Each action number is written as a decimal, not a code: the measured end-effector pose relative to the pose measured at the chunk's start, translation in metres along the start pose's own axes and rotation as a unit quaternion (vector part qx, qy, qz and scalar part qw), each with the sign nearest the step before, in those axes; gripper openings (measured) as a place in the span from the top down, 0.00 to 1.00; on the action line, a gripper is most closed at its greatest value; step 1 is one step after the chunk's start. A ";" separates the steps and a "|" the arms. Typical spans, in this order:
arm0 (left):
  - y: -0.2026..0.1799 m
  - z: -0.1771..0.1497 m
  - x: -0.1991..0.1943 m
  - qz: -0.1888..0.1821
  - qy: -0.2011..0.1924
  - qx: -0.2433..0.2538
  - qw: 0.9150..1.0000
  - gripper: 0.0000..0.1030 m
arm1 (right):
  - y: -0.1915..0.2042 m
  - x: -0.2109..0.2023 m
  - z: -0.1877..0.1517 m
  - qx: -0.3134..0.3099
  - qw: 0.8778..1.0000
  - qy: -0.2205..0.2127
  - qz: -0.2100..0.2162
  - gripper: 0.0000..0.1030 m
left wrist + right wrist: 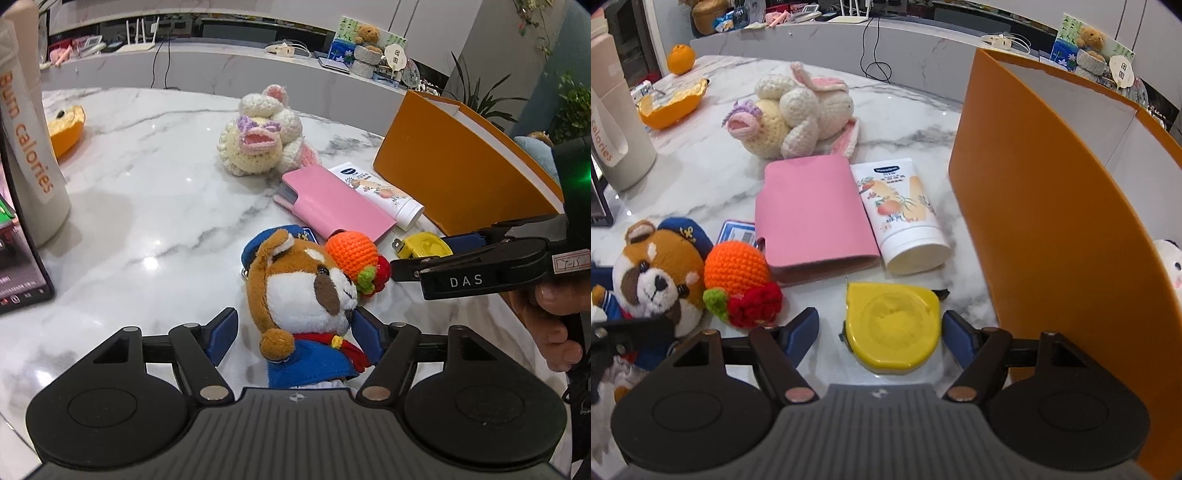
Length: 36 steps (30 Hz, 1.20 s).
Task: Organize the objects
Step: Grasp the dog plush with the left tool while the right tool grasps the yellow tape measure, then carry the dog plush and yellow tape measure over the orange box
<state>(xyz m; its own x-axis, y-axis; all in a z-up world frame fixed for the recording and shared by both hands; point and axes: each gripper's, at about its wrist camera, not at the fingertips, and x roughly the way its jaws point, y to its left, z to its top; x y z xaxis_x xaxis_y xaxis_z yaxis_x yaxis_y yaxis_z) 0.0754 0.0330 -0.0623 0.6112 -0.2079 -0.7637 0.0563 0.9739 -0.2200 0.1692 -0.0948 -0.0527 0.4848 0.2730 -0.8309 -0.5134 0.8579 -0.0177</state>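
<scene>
A brown and white plush dog [306, 291] in a blue cap and jacket lies between the jaws of my left gripper [295, 332]. The jaws stand open, with a gap at the left pad. A crochet orange [351, 254] leans on the dog's head. In the right wrist view a yellow tape measure [894, 325] lies flat between the jaws of my right gripper [879, 332], also open, with bare table at the left pad. Behind it lie a pink case [809, 214] and a white cream tube [905, 214]. An orange box [1052, 203] stands at the right.
A crochet rabbit [790, 114] lies farther back on the marble table [147, 184]. A beige bottle [33, 147] and a dark screen [18, 266] stand at the left. Orange peel [672, 103] and a whole orange [680, 58] sit at the far left. A white plush [1171, 266] shows inside the box.
</scene>
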 end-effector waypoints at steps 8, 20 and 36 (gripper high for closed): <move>0.002 -0.002 0.009 0.000 -0.006 -0.004 1.000 0.22 | 0.001 0.000 0.003 0.000 1.000 -0.001 0.001 0.40; 0.008 -0.001 0.008 0.012 -0.021 -0.006 1.000 0.39 | 0.003 -0.003 0.000 -0.005 1.000 0.003 0.004 0.45; 0.012 0.004 -0.006 0.015 -0.025 -0.008 1.000 0.41 | 0.007 -0.013 0.007 -0.006 1.000 0.001 0.010 0.46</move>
<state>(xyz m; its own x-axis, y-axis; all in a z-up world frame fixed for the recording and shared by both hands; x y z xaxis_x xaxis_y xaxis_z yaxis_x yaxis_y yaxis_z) 0.0753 0.0465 -0.0582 0.6509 -0.1741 -0.7389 0.0247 0.9777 -0.2086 0.1645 -0.0897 -0.0386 0.4732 0.2902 -0.8318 -0.5314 0.8471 -0.0067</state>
